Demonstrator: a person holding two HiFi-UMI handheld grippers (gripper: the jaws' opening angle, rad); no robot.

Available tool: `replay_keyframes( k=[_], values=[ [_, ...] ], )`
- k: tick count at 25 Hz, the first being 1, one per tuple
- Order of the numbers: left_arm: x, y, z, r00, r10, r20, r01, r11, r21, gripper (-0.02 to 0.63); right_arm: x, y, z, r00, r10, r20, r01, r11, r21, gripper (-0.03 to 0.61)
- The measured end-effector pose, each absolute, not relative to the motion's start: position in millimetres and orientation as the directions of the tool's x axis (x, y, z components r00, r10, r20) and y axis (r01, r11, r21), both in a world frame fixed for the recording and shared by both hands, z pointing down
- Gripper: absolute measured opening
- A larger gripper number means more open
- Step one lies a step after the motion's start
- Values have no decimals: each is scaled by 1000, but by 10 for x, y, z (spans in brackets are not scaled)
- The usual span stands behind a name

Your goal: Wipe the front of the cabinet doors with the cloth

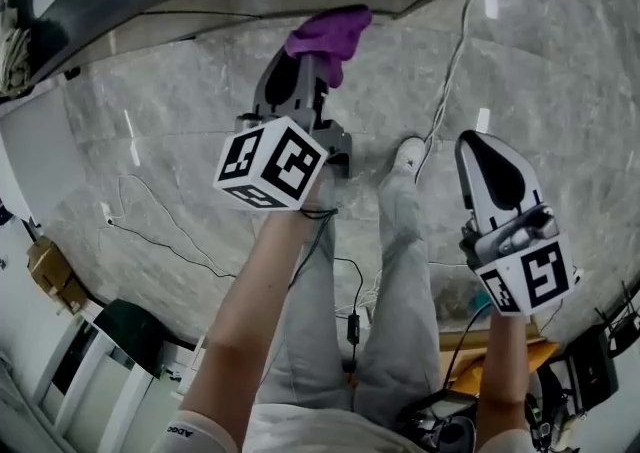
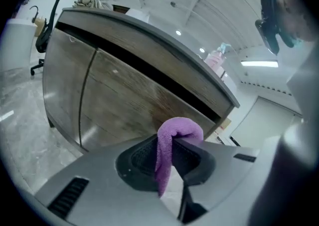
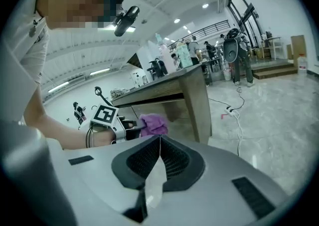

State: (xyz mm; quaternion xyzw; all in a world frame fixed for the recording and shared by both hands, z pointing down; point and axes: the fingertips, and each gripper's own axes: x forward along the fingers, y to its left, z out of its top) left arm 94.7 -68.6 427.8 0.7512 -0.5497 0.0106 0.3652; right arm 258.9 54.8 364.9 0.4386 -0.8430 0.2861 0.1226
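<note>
The purple cloth (image 2: 177,131) was pinched between the closed jaws of the left hand-held gripper (image 2: 172,154), its fleecy bunch folded over their tips and a thin tail hanging down between the ribbed black pads. In the head view the cloth (image 1: 330,34) stood at top centre, just beyond the left hand-held gripper (image 1: 303,76) and right at the cabinet's edge; whether it touched the doors (image 2: 114,101) could not be told. The doors were brown wood-grain, flat, parted by a thin dark seam, under a grey surface (image 2: 164,55). The right hand-held gripper (image 3: 158,142) had its jaws pressed together with nothing in them, at the head view's lower right. No writing was readable; each marker cube (image 1: 270,163) bore black-and-white squares. The floor (image 1: 150,141) was glossy grey marble.
</note>
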Motion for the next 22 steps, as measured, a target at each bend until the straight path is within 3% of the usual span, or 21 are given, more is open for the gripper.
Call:
replay_keyframes(
  k=[5,10,22],
  values=[
    [1807,-737,4395,493,-762,419,-792,-194,579,58,3001,598,3697,-567,-685,458,-820,419,-389,28],
    [2113,-1050,4583,498,-748,438,-762,-137,633,58,3183,668,3797,-553,-692,464,-827,391,-403,28],
    [1570,-1204,4720,492,-729,475,-786,-138,602,58,2922,649,3942,-518,-705,485,-848,346,-402,28]
  ],
)
